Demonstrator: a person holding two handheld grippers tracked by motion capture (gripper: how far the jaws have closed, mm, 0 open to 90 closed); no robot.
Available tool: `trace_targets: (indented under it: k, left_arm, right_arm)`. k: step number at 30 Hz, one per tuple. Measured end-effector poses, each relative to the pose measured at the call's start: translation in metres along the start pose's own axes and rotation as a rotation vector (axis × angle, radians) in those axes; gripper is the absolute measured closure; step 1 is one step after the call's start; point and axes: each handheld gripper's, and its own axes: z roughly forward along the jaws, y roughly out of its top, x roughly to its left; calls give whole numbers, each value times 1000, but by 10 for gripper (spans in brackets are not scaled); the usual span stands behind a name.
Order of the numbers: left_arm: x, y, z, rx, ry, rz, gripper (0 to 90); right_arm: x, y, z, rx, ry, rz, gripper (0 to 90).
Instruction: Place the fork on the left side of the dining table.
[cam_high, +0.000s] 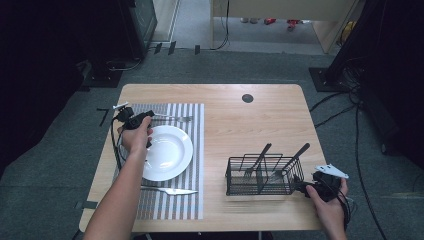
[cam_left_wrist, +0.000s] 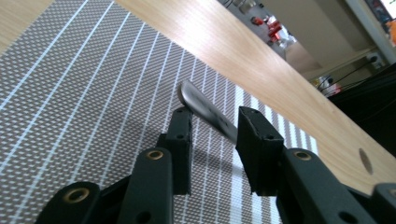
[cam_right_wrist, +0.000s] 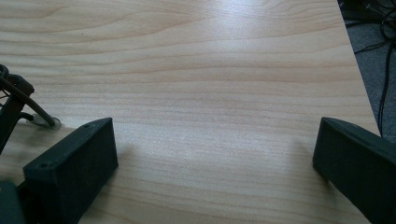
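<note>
A metal fork lies along the far edge of the striped placemat, beyond the white plate. My left gripper is at the fork's handle end. In the left gripper view its jaws stand open on either side of the fork handle, which rests on the placemat. My right gripper is low over bare wood just right of the black wire basket. In the right gripper view it is wide open with nothing between the jaws.
A knife lies on the placemat near the plate's front side. Two black-handled utensils lean in the basket, whose corner is close to my right gripper. The table's right edge is near that gripper.
</note>
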Motion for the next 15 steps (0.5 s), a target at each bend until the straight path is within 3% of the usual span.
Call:
trace_targets:
  k: [4,15]
  left_arm:
    - [0,2,-2,2,19,3,653]
    - [2,2,-2,2,17,14,566]
  right_arm:
    - [0,0,0,0,1,-1,0]
    - [0,0,0,0,2,-1,0]
